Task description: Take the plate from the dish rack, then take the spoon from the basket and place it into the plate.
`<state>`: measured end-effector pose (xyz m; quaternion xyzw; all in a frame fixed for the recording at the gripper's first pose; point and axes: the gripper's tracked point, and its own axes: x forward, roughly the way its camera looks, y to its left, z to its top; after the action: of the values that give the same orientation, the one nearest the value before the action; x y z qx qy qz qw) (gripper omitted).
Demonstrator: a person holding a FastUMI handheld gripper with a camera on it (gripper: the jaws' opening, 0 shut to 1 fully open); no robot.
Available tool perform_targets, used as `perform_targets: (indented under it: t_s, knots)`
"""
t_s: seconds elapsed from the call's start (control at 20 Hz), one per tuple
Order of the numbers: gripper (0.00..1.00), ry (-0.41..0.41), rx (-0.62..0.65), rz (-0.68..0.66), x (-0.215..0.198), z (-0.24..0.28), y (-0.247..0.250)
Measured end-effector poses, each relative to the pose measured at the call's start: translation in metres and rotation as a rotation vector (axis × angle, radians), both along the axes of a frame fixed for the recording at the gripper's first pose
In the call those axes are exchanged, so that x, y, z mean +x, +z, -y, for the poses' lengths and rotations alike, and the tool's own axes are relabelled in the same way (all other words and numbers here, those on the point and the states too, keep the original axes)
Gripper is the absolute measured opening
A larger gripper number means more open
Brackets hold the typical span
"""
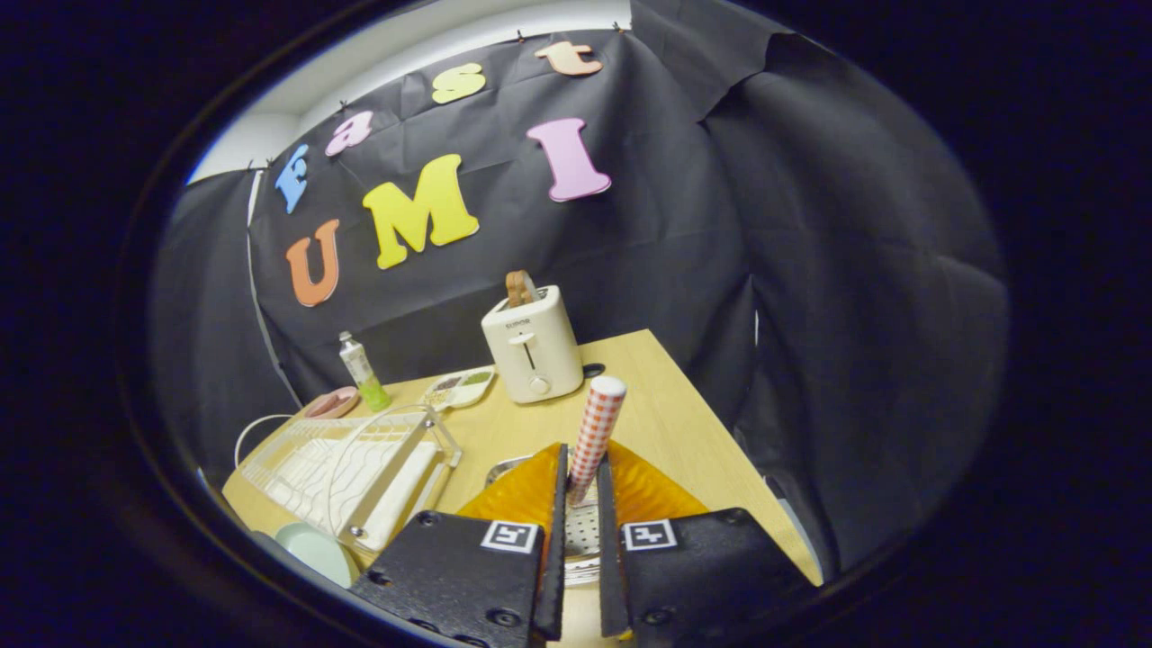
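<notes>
The checked spoon handle [596, 430] is pinched by the gripper [580, 490] above the perforated basket [583, 531]; apparently it should be lifted straight, unhurried.

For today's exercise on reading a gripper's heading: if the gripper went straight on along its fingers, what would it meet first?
The gripper is shut on the checked spoon handle. Straight ahead, bare table, then probably the white toaster; depth is unclear.

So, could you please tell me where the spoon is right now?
The spoon is gripped between the tongs, above the metal basket, in front of the toaster.
</notes>
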<state>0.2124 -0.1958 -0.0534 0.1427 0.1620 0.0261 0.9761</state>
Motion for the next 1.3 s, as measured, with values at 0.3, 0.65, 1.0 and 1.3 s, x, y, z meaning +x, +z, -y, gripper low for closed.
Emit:
perform_targets:
  t_s: [0.3, 0.65, 1.0, 1.3]
  knots:
    - [0.08, -0.030, -0.043, 0.017, -0.007, -0.011, 0.014]
    - [0.08, -0.177, -0.151, 0.157, -0.045, -0.010, 0.091]
    - [0.08, -0.094, -0.155, 0.258, -0.114, -0.104, 0.121]
    - [0.08, -0.015, -0.124, 0.277, -0.133, -0.182, 0.107]
